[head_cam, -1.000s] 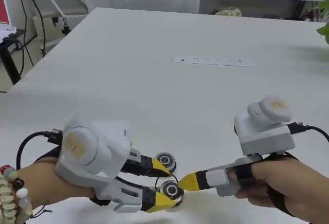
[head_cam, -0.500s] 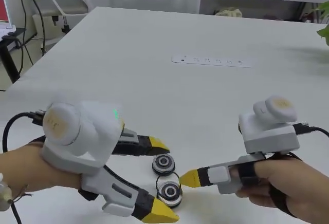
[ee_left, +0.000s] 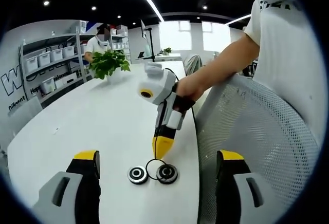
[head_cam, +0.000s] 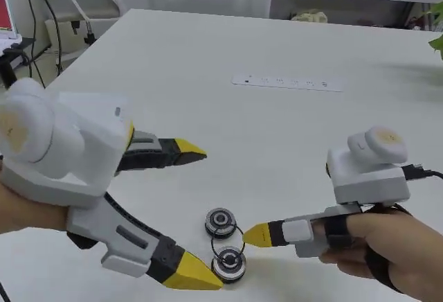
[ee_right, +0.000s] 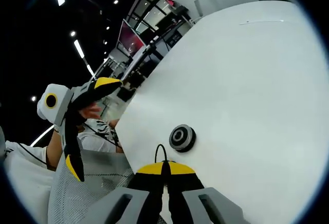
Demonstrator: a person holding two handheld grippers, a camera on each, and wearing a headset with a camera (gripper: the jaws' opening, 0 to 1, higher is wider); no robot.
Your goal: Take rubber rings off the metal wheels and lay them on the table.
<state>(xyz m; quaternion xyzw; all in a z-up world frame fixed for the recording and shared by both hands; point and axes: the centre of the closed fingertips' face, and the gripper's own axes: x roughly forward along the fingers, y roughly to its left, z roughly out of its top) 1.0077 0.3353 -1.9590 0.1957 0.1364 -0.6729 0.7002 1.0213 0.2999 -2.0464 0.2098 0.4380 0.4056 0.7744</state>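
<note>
Left hand-held gripper (head_cam: 211, 219): jaws wide apart, empty, lower left of the head view, one jaw on either side of the wheels.
Right hand-held gripper (head_cam: 255, 235): jaws together, tip pinching a thin black ring (head_cam: 225, 240) at lower centre.
Upper wheel (head_cam: 220, 222), lower wheel (head_cam: 229, 263): just beside each other on the white worktop (head_cam: 277, 136).
Ring: looped between the wheels, seemingly free of both.
Progress: one ring apparently off, not yet laid down; other rings too small to tell.
</note>
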